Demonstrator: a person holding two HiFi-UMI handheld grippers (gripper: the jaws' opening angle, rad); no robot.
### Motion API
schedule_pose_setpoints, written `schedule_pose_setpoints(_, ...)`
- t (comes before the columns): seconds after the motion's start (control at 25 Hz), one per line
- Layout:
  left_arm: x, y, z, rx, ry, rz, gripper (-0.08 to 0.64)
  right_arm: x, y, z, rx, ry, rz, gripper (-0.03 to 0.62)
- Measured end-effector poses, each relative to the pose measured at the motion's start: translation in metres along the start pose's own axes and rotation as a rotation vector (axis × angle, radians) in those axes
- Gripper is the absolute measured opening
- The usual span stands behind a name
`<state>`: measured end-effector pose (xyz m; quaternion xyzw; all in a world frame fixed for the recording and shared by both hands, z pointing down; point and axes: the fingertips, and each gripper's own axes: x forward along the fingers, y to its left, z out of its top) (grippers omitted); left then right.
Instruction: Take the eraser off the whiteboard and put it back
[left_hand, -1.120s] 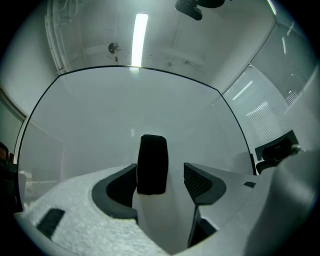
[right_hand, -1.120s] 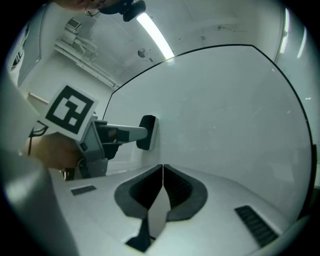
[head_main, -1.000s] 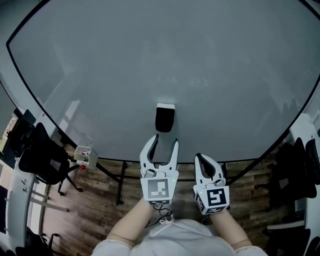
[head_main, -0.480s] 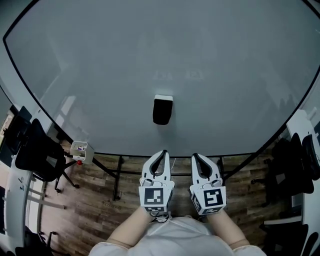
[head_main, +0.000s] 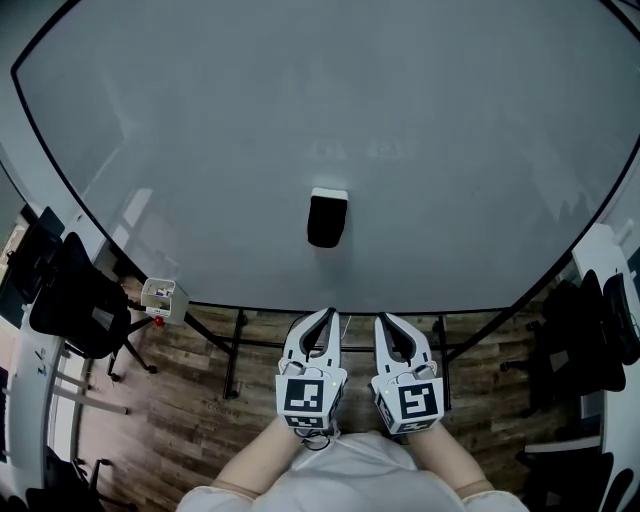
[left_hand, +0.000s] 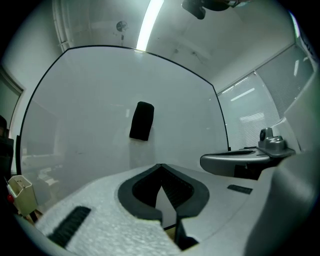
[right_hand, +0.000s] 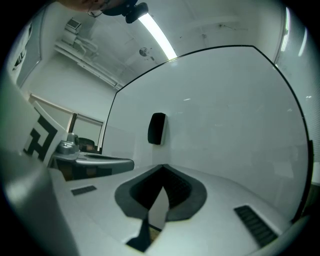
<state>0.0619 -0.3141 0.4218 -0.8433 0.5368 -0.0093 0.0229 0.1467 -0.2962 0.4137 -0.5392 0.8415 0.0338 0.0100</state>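
I have the eraser (head_main: 327, 220) stuck upright on the whiteboard (head_main: 200, 120), a little below its middle, with bare board all round it. My left gripper (head_main: 326, 318) and right gripper (head_main: 384, 322) sit side by side below the board's lower edge, well apart from the eraser. Each has its jaws pressed together on nothing; both gripper views show the tips meeting and the eraser far ahead. I read this as a rest pose, with the eraser in its place on the board. For any reach to it I would use the left gripper, which lines up nearly under it. I'd spread the jaws fully before closing in, hold the tool level and square to the board, bring one pad to each long side, and close only when the tips almost meet the board. Then I'd pull straight off rather than slide, so the eraser doesn't twist in the grip
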Motion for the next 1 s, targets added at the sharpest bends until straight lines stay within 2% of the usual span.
schedule_pose_setpoints(0.28,0.001,-0.007,0.006,0.029,-0.020,-0.034,0.017,0.005,0.001,-0.001,-0.003,0.005,0.008,0.026)
schedule_pose_setpoints(0.52,0.004,-0.009,0.010,0.012,-0.027,-0.056,0.015,0.007,-0.001,-0.002,-0.012,0.009,0.014,0.026)
schedule_pose_setpoints(0.84,0.002,-0.013,0.021,0.049,-0.089,-0.074,0.017,0.008,-0.002,0.002,-0.024,0.007,0.018,0.026)
schedule_pose_setpoints(1.0,0.001,-0.016,0.031,0.023,-0.103,-0.072,0.016,0.010,0.000,0.003,-0.036,0.004,0.026,0.026)
